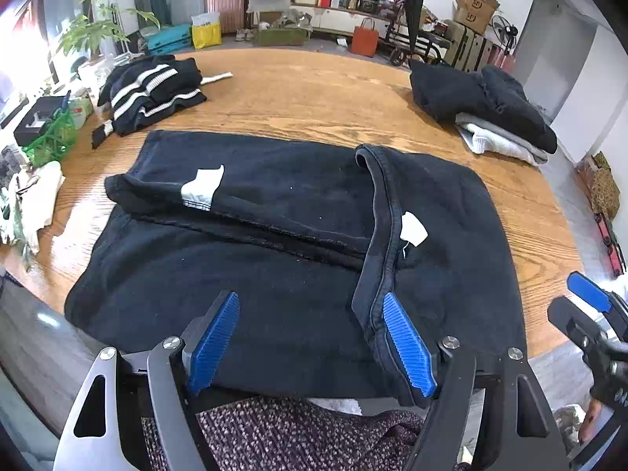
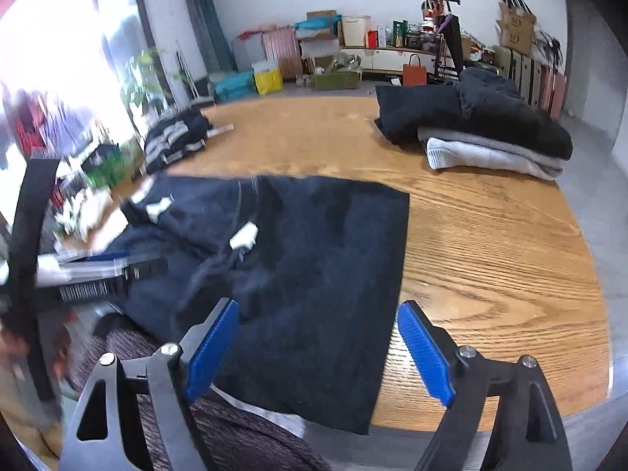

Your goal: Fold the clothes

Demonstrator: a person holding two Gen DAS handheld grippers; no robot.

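A black garment (image 1: 274, 243) lies partly folded on the wooden table (image 1: 314, 90), with white tags showing and its neckband turned up at the right. It also shows in the right wrist view (image 2: 314, 243). My left gripper (image 1: 312, 306) is open and empty, hovering over the garment's near edge. My right gripper (image 2: 318, 314) is open and empty over the garment's near right corner; it also shows at the right edge of the left wrist view (image 1: 588, 306).
A black garment with white stripes (image 1: 153, 90) lies at the far left. A stack of folded clothes (image 1: 494, 114), dark on grey and white, sits at the far right. Green clutter and a plant (image 1: 51, 133) crowd the left edge. Boxes and bags line the far wall.
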